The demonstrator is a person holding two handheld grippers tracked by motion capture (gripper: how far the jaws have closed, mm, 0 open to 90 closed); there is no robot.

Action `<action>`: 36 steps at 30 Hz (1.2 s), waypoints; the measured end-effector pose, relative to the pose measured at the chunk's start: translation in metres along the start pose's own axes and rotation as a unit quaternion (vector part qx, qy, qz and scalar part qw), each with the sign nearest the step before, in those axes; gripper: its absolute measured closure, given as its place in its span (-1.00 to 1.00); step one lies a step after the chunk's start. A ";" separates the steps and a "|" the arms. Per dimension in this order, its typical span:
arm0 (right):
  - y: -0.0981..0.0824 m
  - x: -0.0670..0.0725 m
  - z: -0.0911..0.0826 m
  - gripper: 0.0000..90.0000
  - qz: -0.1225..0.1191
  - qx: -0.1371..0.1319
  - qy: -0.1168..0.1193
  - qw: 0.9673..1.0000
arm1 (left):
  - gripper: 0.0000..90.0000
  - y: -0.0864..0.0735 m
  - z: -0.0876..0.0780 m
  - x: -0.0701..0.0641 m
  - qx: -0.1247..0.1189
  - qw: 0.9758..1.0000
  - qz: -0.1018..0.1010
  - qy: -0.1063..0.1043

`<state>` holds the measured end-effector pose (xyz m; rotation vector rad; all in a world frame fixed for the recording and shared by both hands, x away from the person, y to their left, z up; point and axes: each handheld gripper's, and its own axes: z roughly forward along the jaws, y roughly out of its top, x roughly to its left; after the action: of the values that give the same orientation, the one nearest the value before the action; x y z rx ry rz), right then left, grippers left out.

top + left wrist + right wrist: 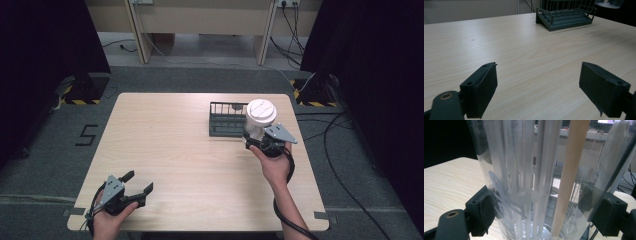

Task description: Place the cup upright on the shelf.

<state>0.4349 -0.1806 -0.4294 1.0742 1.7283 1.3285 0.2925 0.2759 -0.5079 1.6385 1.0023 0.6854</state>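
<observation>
While the left tongs wait released at the table's near left, the right tongs grasp a clear lidded canister beside the far-right wire rack; next probably comes careful placing.

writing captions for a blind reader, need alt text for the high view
The right gripper holds a clear container with a white lid beside a dark wire rack on a light wooden table. The left gripper rests open near the front edge.
</observation>
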 end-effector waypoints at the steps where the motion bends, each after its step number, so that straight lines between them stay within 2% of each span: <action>1: 0.002 -0.001 0.002 -0.58 0.000 0.001 -0.001 1.000 | -0.68 0.000 0.000 0.000 0.000 1.000 -0.001 0.000; 12: 0.018 -0.006 0.009 -0.58 0.007 -0.008 -0.007 1.000 | -0.68 0.000 0.000 0.000 -0.001 1.000 -0.002 -0.002; 13: 0.021 -0.007 0.010 -0.58 0.005 -0.011 -0.010 1.000 | -0.68 0.000 0.001 -0.001 -0.001 1.000 -0.009 -0.006; 19: 0.032 -0.010 0.014 -0.58 0.005 -0.015 -0.015 1.000 | -0.68 0.000 0.001 -0.001 0.001 1.000 -0.009 -0.006; 36: 0.052 -0.018 0.039 -0.58 0.012 -0.018 -0.029 0.999 | -0.68 -0.001 0.002 0.000 0.001 1.000 -0.016 -0.005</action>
<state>0.4876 -0.1747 -0.3874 1.1050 1.6470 1.3257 0.2937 0.2754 -0.5088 1.6238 1.0194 0.6537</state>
